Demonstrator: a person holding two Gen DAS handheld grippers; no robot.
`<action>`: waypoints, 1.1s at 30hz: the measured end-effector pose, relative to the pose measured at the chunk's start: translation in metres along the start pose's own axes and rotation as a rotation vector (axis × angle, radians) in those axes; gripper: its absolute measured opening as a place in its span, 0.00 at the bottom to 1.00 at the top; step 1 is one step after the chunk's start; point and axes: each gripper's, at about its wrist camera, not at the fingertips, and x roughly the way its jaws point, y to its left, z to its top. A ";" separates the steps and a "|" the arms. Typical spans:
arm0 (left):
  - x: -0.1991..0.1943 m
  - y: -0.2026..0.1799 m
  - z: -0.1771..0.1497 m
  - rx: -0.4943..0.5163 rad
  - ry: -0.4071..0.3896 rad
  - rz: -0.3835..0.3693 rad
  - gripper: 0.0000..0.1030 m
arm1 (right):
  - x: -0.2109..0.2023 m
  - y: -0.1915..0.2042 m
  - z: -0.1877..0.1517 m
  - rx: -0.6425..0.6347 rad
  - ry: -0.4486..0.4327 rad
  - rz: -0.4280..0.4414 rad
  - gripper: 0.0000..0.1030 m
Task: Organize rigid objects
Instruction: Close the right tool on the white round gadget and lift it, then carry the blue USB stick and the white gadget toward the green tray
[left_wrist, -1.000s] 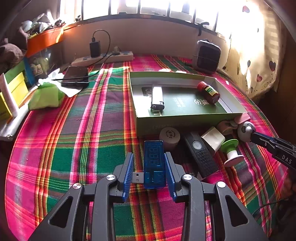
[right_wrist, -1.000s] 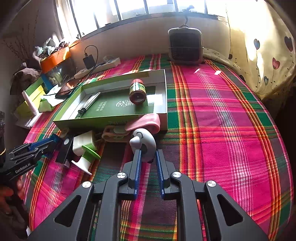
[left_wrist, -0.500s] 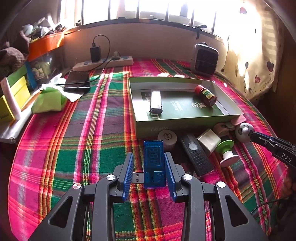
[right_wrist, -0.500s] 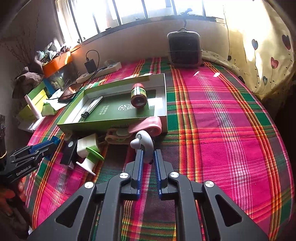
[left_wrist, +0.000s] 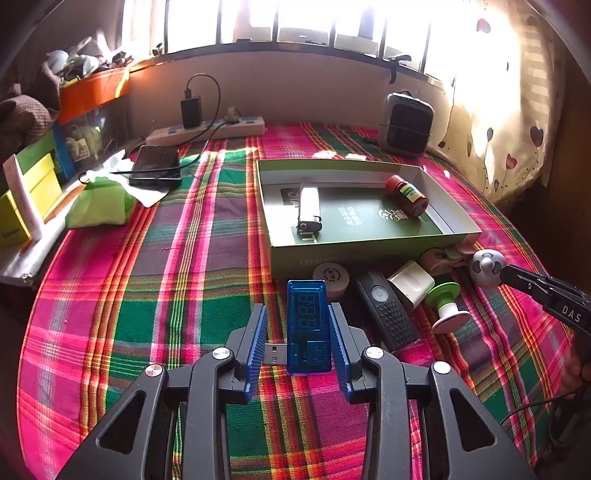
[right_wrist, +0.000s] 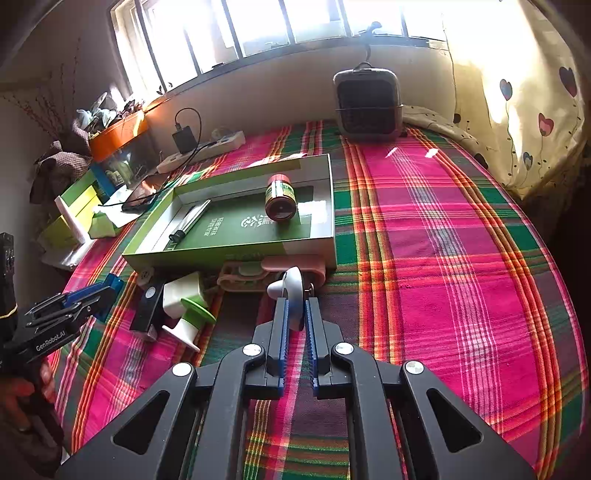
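My left gripper (left_wrist: 296, 314) is shut on a blue see-through USB meter (left_wrist: 307, 325). Its metal plug touches the left pad and its body the right pad. My right gripper (right_wrist: 297, 306) is shut on a round white-and-grey gadget (right_wrist: 291, 291), which also shows at the right in the left wrist view (left_wrist: 488, 266). Just ahead lies an open green box (left_wrist: 354, 251) holding a white lighter (left_wrist: 309, 206) and a red-capped bottle (left_wrist: 406, 195). In front of the box are a round beige tin (left_wrist: 331, 277), a black remote (left_wrist: 388, 314), a white plug block (left_wrist: 412, 282) and a green-and-white spool (left_wrist: 447, 306).
A pink clip (right_wrist: 291, 264) leans at the box's front wall. The plaid cloth (right_wrist: 443, 258) is bare to the right. At the back stand a power strip (left_wrist: 207, 131), a phone (left_wrist: 157, 166) and a small heater (left_wrist: 406, 123). A green cloth (left_wrist: 99, 203) and yellow boxes lie left.
My right jaws have closed tighter on the round white gadget, which now stands on edge between them. The left gripper has kept its hold on the blue meter.
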 end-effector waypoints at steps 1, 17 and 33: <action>0.000 0.000 0.000 0.000 0.000 0.000 0.31 | 0.000 0.000 0.000 0.002 0.001 -0.001 0.09; 0.001 0.000 -0.001 -0.001 0.004 -0.003 0.31 | 0.007 -0.017 -0.001 0.084 0.039 0.042 0.17; 0.008 0.003 -0.002 -0.015 0.019 0.002 0.31 | 0.035 -0.010 0.008 0.064 0.087 0.047 0.45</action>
